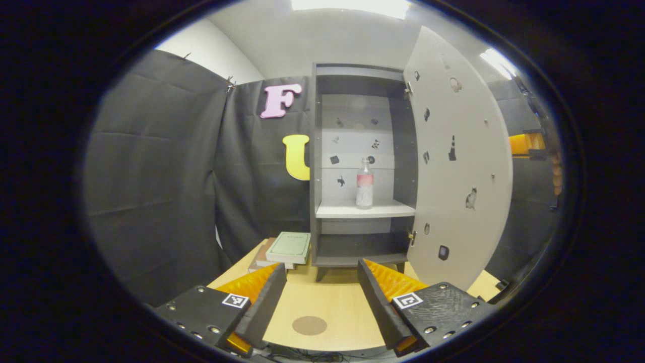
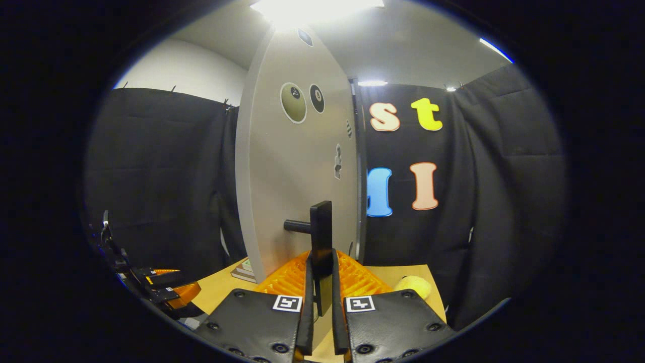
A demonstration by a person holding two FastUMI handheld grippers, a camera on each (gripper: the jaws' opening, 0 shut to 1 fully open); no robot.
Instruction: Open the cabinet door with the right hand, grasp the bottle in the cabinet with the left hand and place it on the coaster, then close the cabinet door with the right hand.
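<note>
Landmark: cabinet (image 1: 352, 166), standing at the back of the table (image 1: 332, 302).
Bottle (image 1: 364, 184): in the cabinet, upright on its middle shelf (image 1: 365, 208), toward the right.
Cabinet door (image 1: 456, 156): swung out to the cabinet's right, toward the front.
Door handle (image 2: 321, 247): on the door's outer face, between the right gripper (image 2: 321, 312) fingers.
Books (image 1: 284, 249): stacked on the table, just left of the cabinet's foot.
Coaster (image 1: 309, 325): on the table, before the cabinet, between the left gripper (image 1: 322, 302) fingers.

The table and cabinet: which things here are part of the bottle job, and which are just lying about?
Part of the job:
cabinet door
door handle
bottle
coaster
left tool
right tool

Lying about:
books
yellow object
</note>
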